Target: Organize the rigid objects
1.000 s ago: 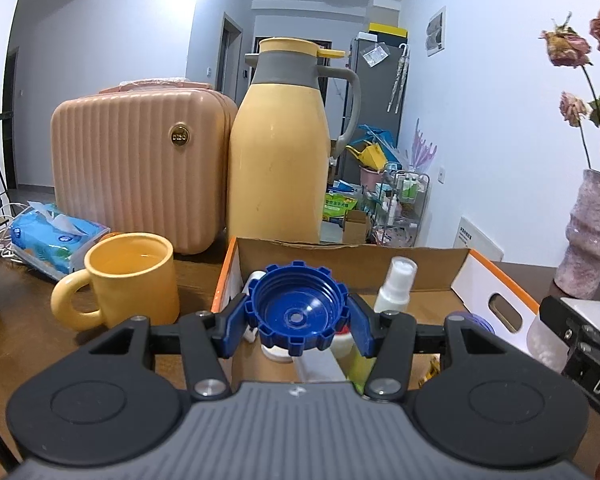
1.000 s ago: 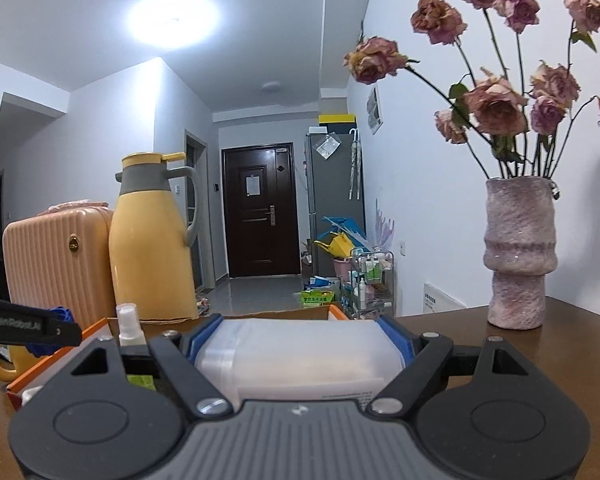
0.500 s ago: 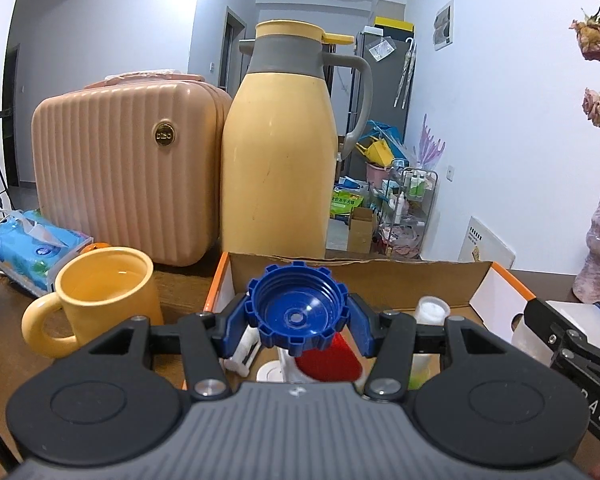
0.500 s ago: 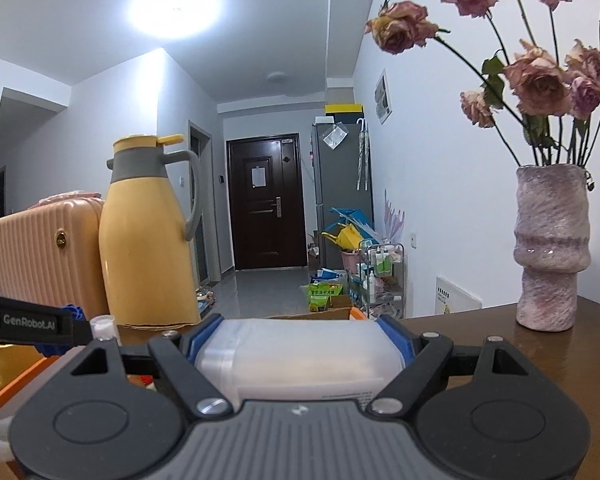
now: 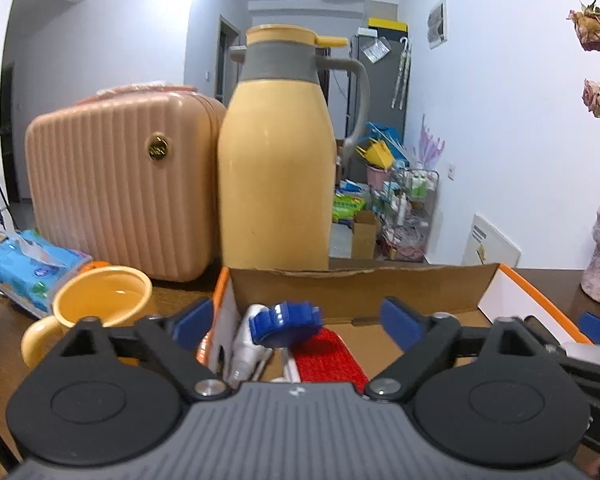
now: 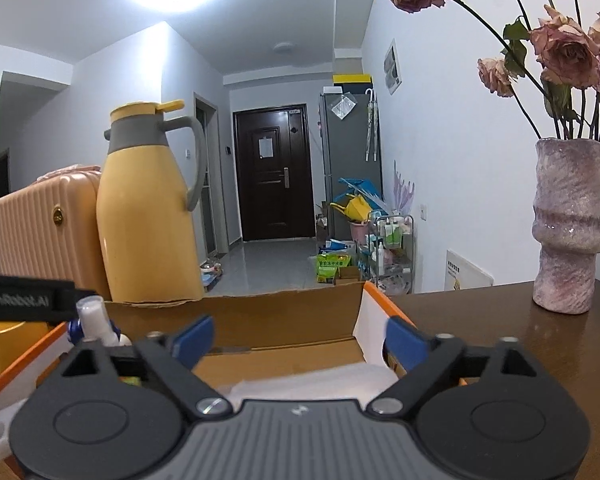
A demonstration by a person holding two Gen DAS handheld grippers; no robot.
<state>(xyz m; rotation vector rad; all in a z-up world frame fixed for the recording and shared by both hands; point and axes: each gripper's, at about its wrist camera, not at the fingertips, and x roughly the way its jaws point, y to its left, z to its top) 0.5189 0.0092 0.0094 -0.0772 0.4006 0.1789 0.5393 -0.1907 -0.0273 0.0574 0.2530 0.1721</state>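
My left gripper (image 5: 298, 320) is open over the left part of the cardboard box (image 5: 360, 284). The blue ribbed cap (image 5: 286, 323) is free between the jaws, blurred, just above a red flat item (image 5: 324, 354) and a white bottle (image 5: 246, 344) in the box. My right gripper (image 6: 300, 340) is open over the right part of the same box (image 6: 284, 316). The translucent white container (image 6: 312, 382) lies in the box below its jaws. A small spray bottle (image 6: 94, 318) stands at the box's left.
A yellow thermos jug (image 5: 276, 160) and a pink case (image 5: 120, 184) stand behind the box. A yellow mug (image 5: 100, 312) and a blue tissue pack (image 5: 32, 264) are to the left. A pink vase (image 6: 568, 224) with dried roses stands on the table at the right.
Both grippers have opened. The blue cap has left the left jaws and dropped toward the box. The translucent container has left the right jaws and sits lower in the box.
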